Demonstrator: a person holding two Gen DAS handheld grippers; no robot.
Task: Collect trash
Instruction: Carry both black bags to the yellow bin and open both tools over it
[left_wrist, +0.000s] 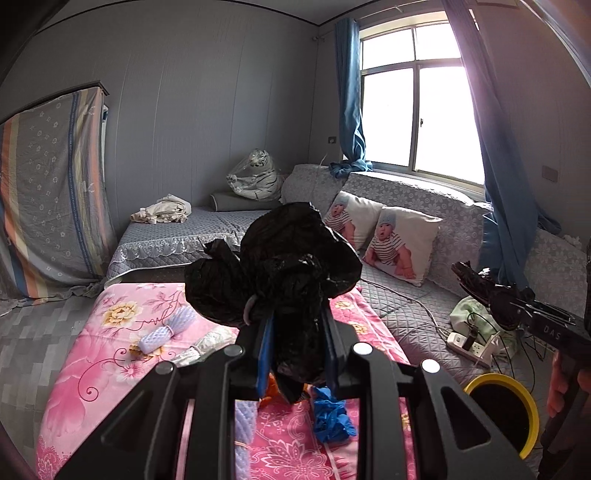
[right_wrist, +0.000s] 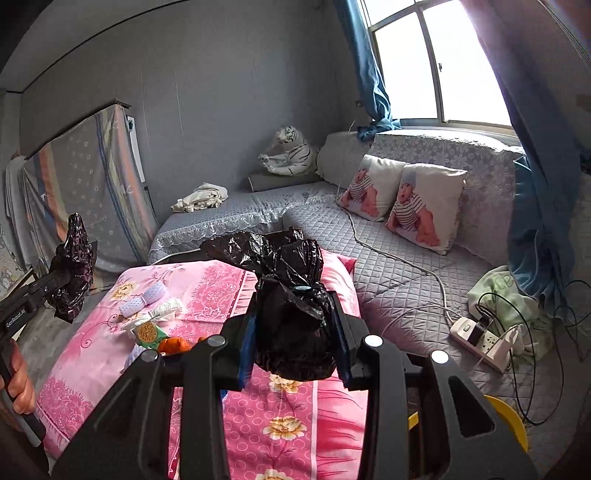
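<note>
Both tools — left tool (left_wrist: 297, 332); right tool (right_wrist: 295, 332) — pinch crinkled glossy black bag (right_wrist: 291, 295).

Two baby-print pillows (right_wrist: 424, 206), one plush tiger (right_wrist: 291, 151), one power strip (right_wrist: 484, 343), one yellow-rimmed bin (left_wrist: 532, 402), two blue curtains (left_wrist: 349, 96)

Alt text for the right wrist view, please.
The right gripper is shut on a crumpled black bag above a pink floral quilt strewn with small litter. At far left, the left gripper clamps another part of the black plastic; grey sofa and window lie behind.
</note>
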